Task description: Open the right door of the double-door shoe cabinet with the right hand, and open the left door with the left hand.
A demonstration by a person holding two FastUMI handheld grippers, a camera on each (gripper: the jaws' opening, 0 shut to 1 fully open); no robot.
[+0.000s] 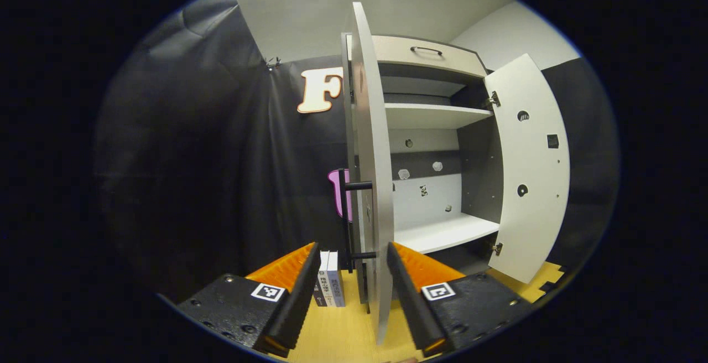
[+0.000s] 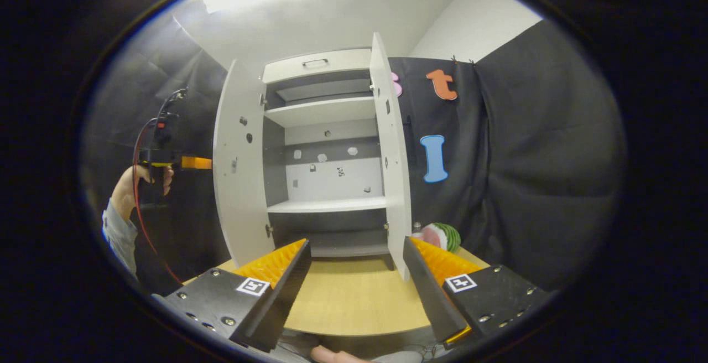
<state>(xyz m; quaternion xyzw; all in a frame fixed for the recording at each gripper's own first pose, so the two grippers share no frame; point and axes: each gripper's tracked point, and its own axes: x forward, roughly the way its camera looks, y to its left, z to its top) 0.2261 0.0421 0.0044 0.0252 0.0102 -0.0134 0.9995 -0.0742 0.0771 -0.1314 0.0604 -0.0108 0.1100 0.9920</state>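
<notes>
The white double-door shoe cabinet [image 2: 323, 111] stands on the table with both doors swung wide. In the left gripper view the left door [image 1: 371, 147] faces me edge-on, its black bar handle [image 1: 348, 219] on the outer side. My left gripper [image 1: 353, 249] is open, and the door's edge and handle stand between its spread fingers without touching them. The right door [image 1: 528, 169] hangs open beyond. In the right gripper view my right gripper [image 2: 357, 243] is open and holds nothing, back from the cabinet, between the left door [image 2: 238, 164] and right door [image 2: 390, 147]. A hand [image 2: 130, 186] holds the left gripper [image 2: 206, 162] at the left door's outer face.
The cabinet rests on a light wooden table [image 2: 354, 296]. Upright books [image 1: 329, 285] stand left of the left door. A striped round object [image 2: 442, 236] lies behind the right door. A drawer with a handle [image 1: 426, 50] tops the cabinet. Bare shelves [image 2: 326, 204] show inside.
</notes>
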